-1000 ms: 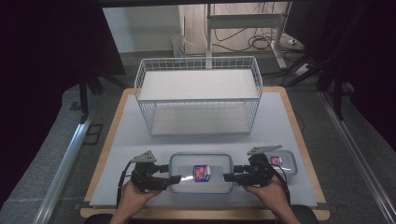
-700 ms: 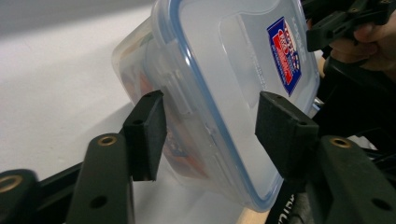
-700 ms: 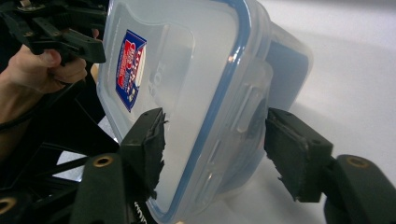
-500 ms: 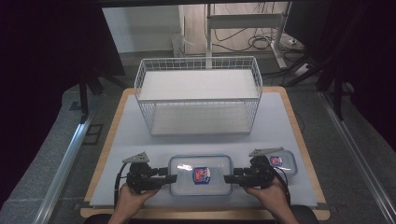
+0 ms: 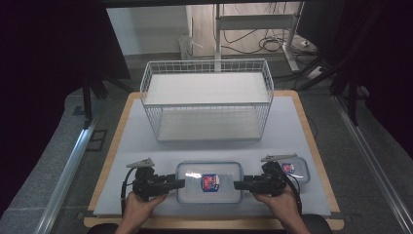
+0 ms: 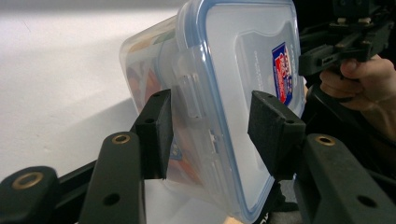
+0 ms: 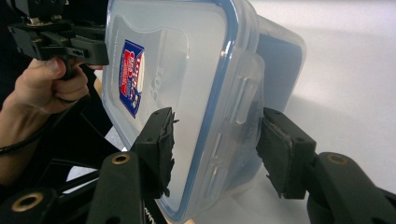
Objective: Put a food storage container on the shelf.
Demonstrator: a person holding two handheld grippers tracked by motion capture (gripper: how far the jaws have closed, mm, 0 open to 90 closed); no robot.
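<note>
Two grippers now bracket the large container [image 5: 209,182], which lies flat on the white mat near the table's front edge, in front of the wire basket [image 5: 207,100]. To the container's left, the left gripper [image 5: 179,184] has just been closing; seen in the left gripper view, its jaws straddle the container's short end, one pad above the blue-rimmed lid and one beneath the base, the lower pad against the wall and the upper one close to the lid, so I cannot tell whether the pinch is firm. To the container's right, the right gripper [image 5: 238,185] has also narrowed slightly and straddles the opposite end, with a sliver of gap at one pad. A smaller container [image 5: 295,170] sits just right of it. With both ends framed, a two-handed lift toward the basket looks nearly ready.
</note>
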